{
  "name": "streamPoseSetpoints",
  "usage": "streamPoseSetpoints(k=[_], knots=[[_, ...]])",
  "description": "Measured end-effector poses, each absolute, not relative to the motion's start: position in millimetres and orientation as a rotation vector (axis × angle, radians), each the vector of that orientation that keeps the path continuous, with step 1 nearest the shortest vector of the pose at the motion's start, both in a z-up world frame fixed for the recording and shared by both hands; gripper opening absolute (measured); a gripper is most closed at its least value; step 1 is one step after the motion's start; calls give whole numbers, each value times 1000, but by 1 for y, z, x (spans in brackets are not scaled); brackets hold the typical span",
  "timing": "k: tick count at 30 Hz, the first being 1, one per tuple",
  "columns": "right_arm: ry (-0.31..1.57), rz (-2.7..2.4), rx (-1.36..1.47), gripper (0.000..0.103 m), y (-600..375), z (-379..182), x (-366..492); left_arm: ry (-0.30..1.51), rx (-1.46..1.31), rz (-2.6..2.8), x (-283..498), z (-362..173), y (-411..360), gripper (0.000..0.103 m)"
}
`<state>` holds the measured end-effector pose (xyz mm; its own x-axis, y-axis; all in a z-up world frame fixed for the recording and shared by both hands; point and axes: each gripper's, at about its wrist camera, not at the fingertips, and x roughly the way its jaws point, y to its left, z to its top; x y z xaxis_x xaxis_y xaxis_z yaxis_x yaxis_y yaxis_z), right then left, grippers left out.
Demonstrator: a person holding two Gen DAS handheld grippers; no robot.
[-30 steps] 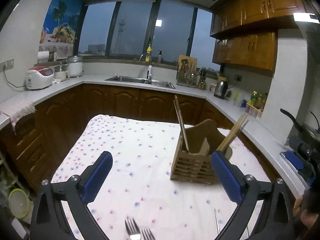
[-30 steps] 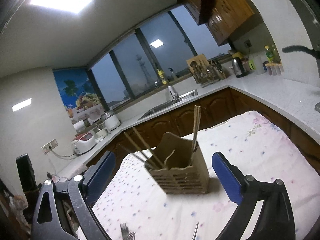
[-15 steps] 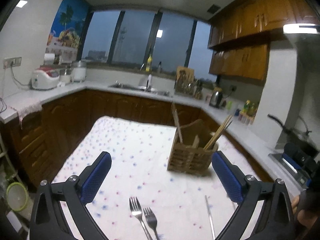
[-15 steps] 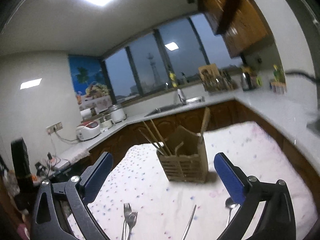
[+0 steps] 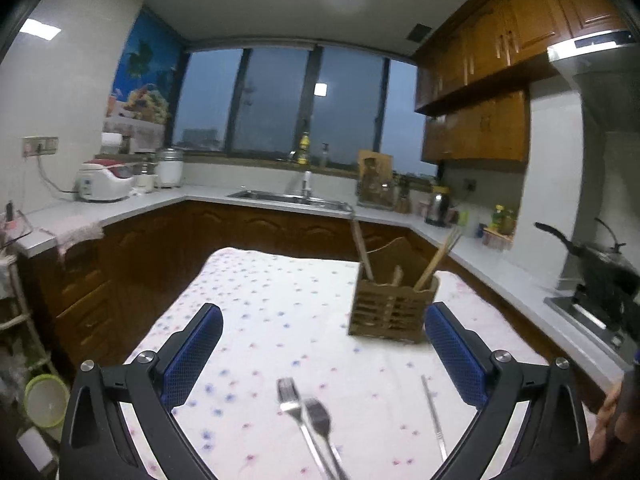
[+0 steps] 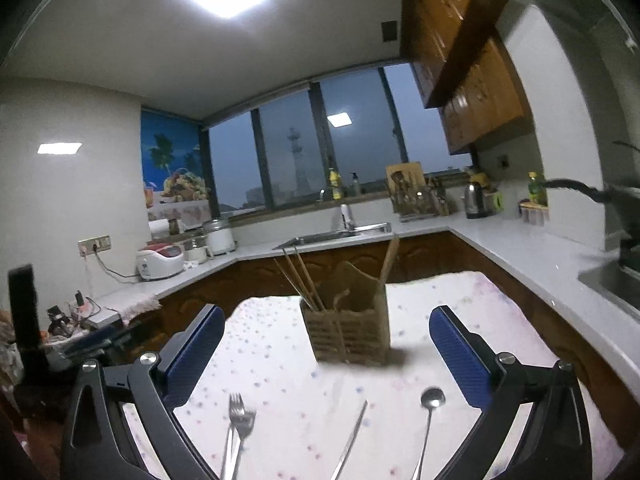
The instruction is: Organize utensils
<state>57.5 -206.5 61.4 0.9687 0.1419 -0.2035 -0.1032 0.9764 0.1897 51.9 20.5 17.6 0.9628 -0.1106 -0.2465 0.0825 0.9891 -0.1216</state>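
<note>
A wooden slatted utensil holder (image 5: 390,308) stands on the dotted tablecloth, with chopsticks (image 5: 438,258) and wooden utensils in it; it also shows in the right wrist view (image 6: 348,330). Two metal forks (image 5: 306,412) lie side by side on the cloth near me, seen too in the right wrist view (image 6: 238,420). A thin metal stick (image 6: 352,436) and a metal spoon (image 6: 430,404) lie to their right. My left gripper (image 5: 322,354) is open and empty above the forks. My right gripper (image 6: 326,354) is open and empty above the loose utensils.
The table (image 5: 280,300) with the dotted cloth stands inside a U-shaped kitchen counter (image 5: 120,212) with a sink (image 5: 288,198), rice cooker (image 5: 104,184) and kettle (image 5: 440,208). A stove with a pan (image 5: 600,264) is at the right.
Both grippers have drawn back from the holder and tilted down, so the forks, stick and spoon have come further into view. Both stay open.
</note>
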Motion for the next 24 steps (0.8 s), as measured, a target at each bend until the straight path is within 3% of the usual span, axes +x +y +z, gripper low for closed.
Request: streamPoseSetpoints(k=[24], knots=[[300,12,121,103,-210,-19,29,321,11,-76,32,-45,2,102]])
